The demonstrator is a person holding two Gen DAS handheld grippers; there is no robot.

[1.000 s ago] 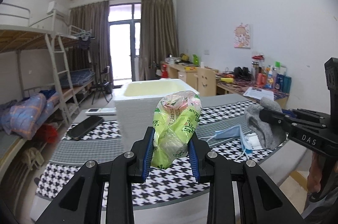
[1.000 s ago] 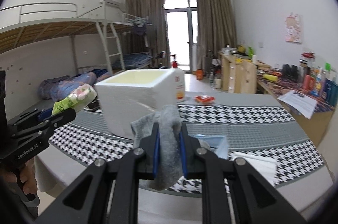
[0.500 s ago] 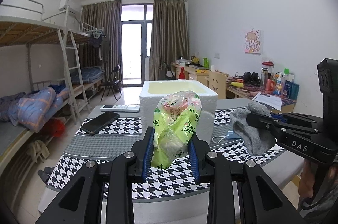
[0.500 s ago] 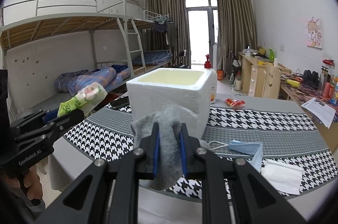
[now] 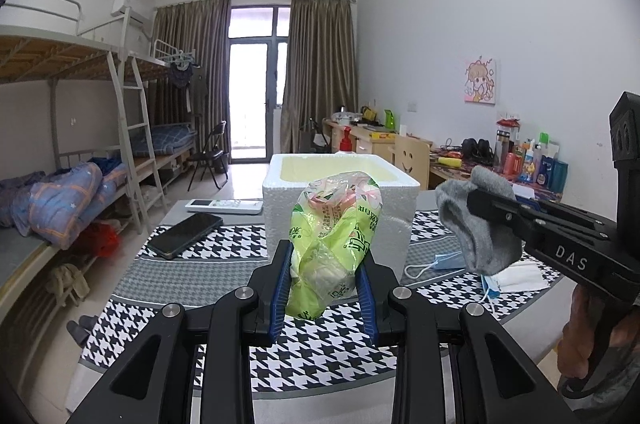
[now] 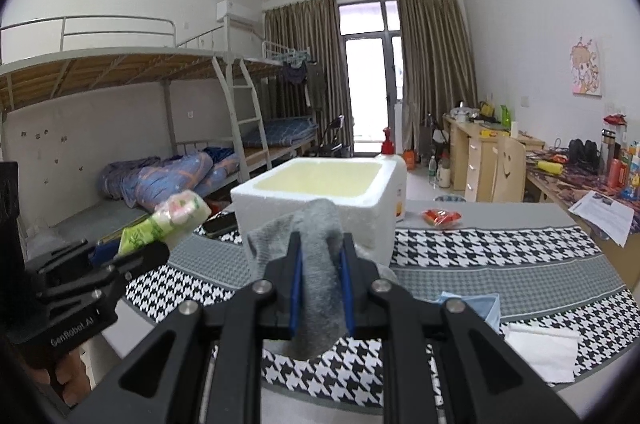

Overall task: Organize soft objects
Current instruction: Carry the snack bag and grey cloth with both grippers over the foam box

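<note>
green pack: soft green plastic pack (image 5: 334,244) with pink floral print, pinched upright between the left gripper (image 5: 325,298) fingers, held above the near table edge, in front of the foam box
left gripper state: blue pads pressed into both sides of the pack, closed partway on it
grey sock: grey sock (image 6: 316,276) clamped in the right gripper (image 6: 321,298), toe end drooped below the fingers, cuff bunched above
right gripper state: fingers narrow, shut on the sock; held in the air off the table, right of the left gripper
foam box: white foam box (image 5: 340,200), open top, pale yellow inside, stood on the table beyond both grippers
table: table (image 5: 224,252) covered in a black-white houndstooth cloth with grey bands
face masks: blue mask (image 5: 442,262) and white mask (image 5: 520,274) lay flat on the cloth, right of the box
phone: black phone (image 5: 186,234) flat on the cloth, left of the box
remote: white remote (image 5: 224,205) behind the phone, just beside the box
red packet: small red packet (image 6: 442,216) on the table's far side
hand: person's hand (image 5: 580,340) on the right gripper handle
</note>
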